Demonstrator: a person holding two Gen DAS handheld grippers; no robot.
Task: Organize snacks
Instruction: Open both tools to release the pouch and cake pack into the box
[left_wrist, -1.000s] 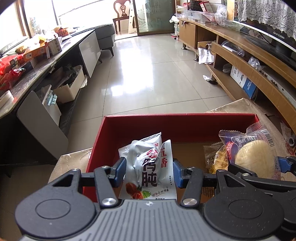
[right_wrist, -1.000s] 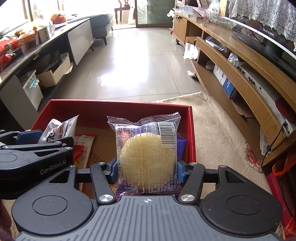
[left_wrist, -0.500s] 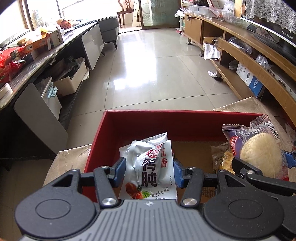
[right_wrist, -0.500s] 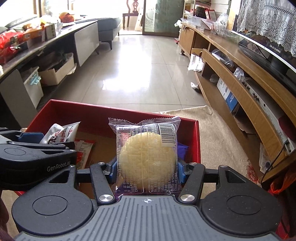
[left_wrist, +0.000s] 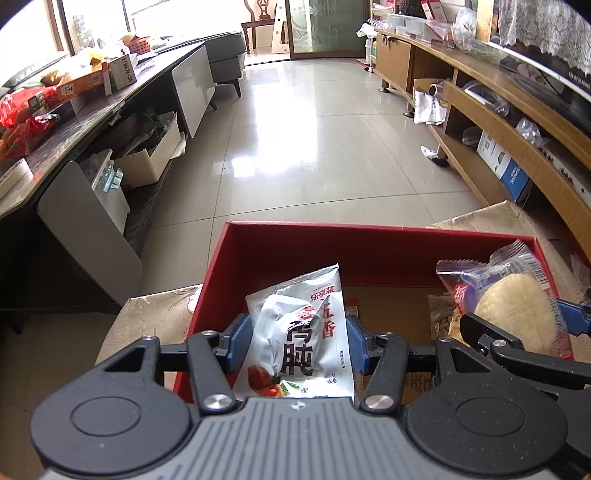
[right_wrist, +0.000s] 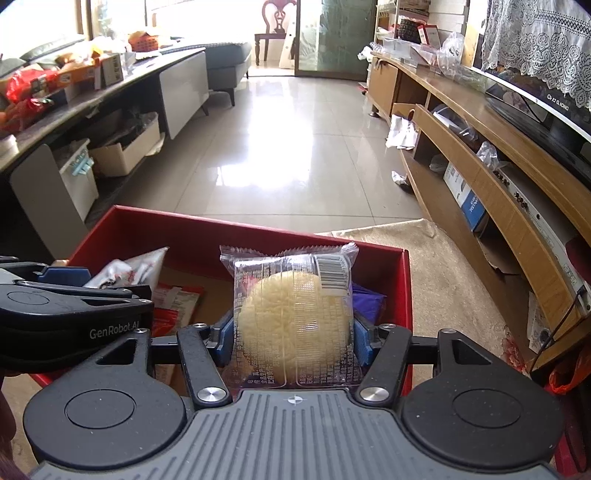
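A red open box stands in front of both grippers. My left gripper holds a silver snack pouch upright over the box's left part. Its blue pads still touch both edges while the jaws are opening. My right gripper holds a clear-wrapped round pastry over the box's right part. Those pads also still touch the pack, and those jaws are opening too. In the right wrist view, the left gripper and its pouch show at the left edge. The pastry shows at the right of the left wrist view.
Inside the box lie a red-and-white packet and a purple packet. The box rests on a beige cloth over cardboard. A wooden TV shelf runs along the right and a dark cluttered counter along the left.
Both sets of pads stand slightly wider apart. The silver pouch has straightened and stands taller between the left pads. The pastry pack keeps its place in the right gripper.
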